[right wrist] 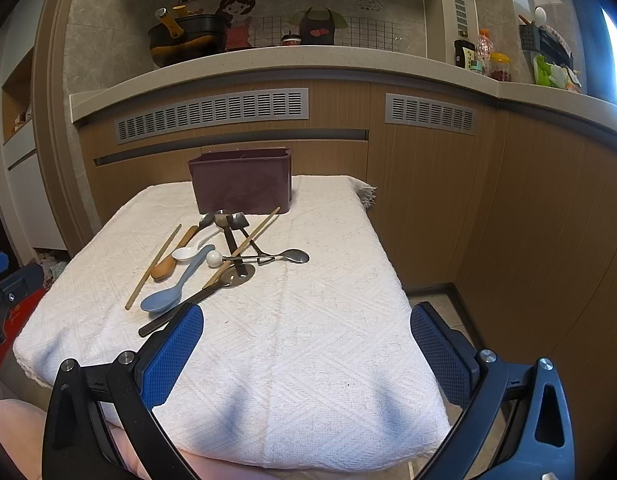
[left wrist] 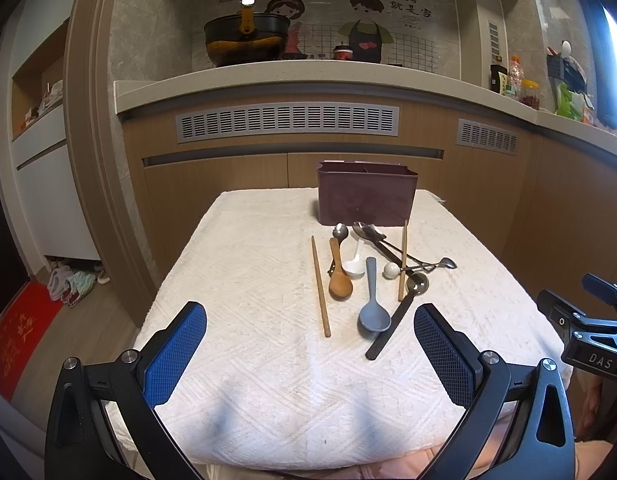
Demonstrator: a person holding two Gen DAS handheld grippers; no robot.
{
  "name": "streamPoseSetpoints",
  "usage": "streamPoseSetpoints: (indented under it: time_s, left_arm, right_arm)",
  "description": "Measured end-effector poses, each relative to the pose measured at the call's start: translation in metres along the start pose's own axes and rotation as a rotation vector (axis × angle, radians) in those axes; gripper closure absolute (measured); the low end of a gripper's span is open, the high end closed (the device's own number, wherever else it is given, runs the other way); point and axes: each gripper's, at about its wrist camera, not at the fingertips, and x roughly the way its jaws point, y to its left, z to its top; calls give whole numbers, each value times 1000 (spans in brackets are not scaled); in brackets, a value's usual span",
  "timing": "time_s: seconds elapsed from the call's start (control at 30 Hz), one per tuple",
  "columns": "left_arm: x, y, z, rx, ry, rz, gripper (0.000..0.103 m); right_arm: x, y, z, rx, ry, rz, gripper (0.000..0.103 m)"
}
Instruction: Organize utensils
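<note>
A dark maroon utensil holder (left wrist: 366, 196) (right wrist: 241, 184) stands at the far end of a white towel-covered table (left wrist: 248, 280) (right wrist: 328, 300). In front of it lies a pile of utensils: two wooden chopsticks (left wrist: 320, 286) (right wrist: 152, 268), a wooden spoon (left wrist: 339, 280) (right wrist: 166, 266), a small white spoon (left wrist: 354, 264) (right wrist: 184, 253), a grey-blue spoon (left wrist: 373, 312) (right wrist: 164, 300), a black-handled ladle (left wrist: 396, 320) (right wrist: 196, 300) and several metal spoons (left wrist: 388, 244) (right wrist: 292, 256). My left gripper (left wrist: 310, 356) is open and empty, near the table's front edge. My right gripper (right wrist: 306, 356) is open and empty too.
A kitchen counter with wooden cabinets (left wrist: 292, 168) runs behind and to the right of the table. A pan (left wrist: 246, 38) and jars (left wrist: 528, 92) sit on the counter. Slippers and a red mat (left wrist: 20, 336) lie on the floor at left.
</note>
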Motion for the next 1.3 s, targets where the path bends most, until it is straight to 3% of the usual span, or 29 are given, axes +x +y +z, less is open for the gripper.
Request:
streamPoseSetpoints:
  time_s: [0.37, 0.63, 0.8, 0.97, 1.07, 1.23, 1.27, 1.3]
  left_arm:
    - [6, 1, 3, 13, 14, -10, 0]
    - [25, 1, 19, 42, 40, -28, 0]
    - [51, 3, 41, 76, 41, -47, 0]
    - [85, 9, 61, 97, 55, -36, 0]
    - [105, 20, 68, 65, 80, -54, 0]
    - [133, 40, 74, 28, 115, -40, 0]
    - [140, 44, 75, 12, 132, -44, 0]
    - [146, 48, 75, -9, 148, -56, 0]
  right_arm:
    - [4, -3, 0, 0, 12, 2, 0]
    - [15, -6, 21, -24, -16, -7, 0]
    - [37, 3, 45, -110, -51, -115, 0]
    - [63, 13, 66, -178, -68, -131, 0]
    - [82, 15, 78, -192, -38, -25, 0]
    - [120, 35, 79, -382, 77, 302, 1]
    - [128, 41, 77, -439, 100, 351, 6]
    - [134, 47, 75, -475, 117, 372, 21]
